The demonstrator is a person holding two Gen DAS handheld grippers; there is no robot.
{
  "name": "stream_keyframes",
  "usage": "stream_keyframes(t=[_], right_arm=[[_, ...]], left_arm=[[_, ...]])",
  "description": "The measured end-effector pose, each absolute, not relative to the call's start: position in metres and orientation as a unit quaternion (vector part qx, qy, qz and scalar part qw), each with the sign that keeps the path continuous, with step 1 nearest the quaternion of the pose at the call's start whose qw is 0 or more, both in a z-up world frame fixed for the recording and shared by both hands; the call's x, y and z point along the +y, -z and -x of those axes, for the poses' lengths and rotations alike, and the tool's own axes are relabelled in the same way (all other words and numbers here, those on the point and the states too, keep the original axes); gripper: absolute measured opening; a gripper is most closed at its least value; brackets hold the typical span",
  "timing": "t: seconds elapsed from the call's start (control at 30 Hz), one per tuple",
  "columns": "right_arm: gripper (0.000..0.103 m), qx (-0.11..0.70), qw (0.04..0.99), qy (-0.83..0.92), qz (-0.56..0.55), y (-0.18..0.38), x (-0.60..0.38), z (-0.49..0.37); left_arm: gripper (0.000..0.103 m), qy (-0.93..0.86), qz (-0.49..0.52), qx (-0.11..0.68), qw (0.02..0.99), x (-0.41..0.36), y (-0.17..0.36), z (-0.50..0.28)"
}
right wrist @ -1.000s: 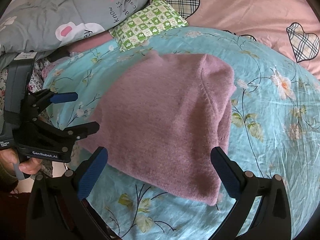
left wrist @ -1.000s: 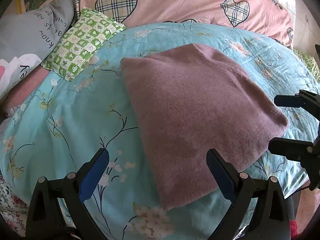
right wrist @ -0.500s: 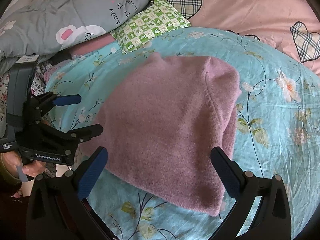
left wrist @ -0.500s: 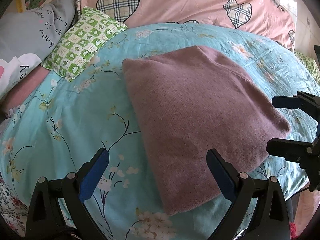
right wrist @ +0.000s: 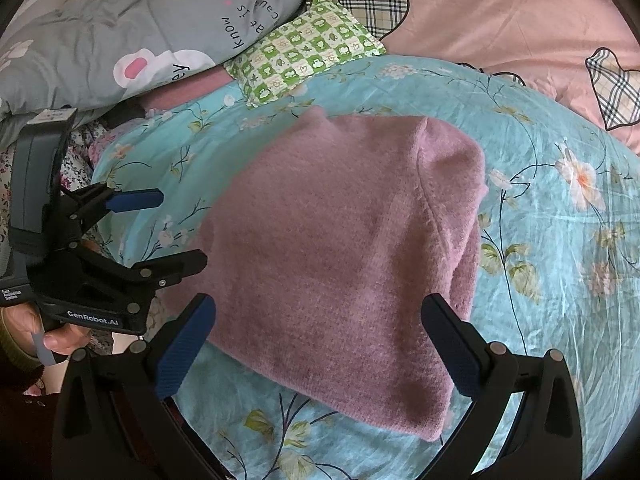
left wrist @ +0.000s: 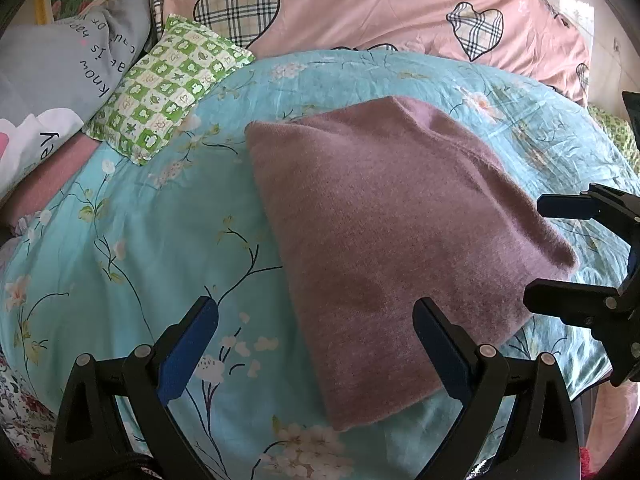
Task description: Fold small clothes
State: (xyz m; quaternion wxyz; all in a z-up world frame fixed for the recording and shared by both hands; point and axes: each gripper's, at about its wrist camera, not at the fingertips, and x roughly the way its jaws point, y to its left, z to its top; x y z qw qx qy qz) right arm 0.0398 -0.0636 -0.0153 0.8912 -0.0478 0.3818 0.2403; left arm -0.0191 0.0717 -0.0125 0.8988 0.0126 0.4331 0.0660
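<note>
One purple sweater, folded flat on your bed. Left gripper and right gripper: jaws spread wide, empty. Folding apparently complete; stacking perhaps remains.

Mauve knit sweater on a turquoise floral sheet, green checked pillow at 11 o'clock, pink duvet (plaid hearts).

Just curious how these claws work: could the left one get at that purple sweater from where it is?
Probably yes. The left gripper is open just above the folded sweater, which lies bare on the blue bedspread.
</note>
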Motion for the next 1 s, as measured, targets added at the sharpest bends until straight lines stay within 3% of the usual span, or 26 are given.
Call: stream_keyframes(t=[1.0], right_arm=[[0.103,0.383,0.891,-0.240,0.045,0.0170,-0.0633,-0.0394]], left_arm=[[0.098,-0.063,-0.015,0.433,0.899,0.0719,0.0140,0.0206]])
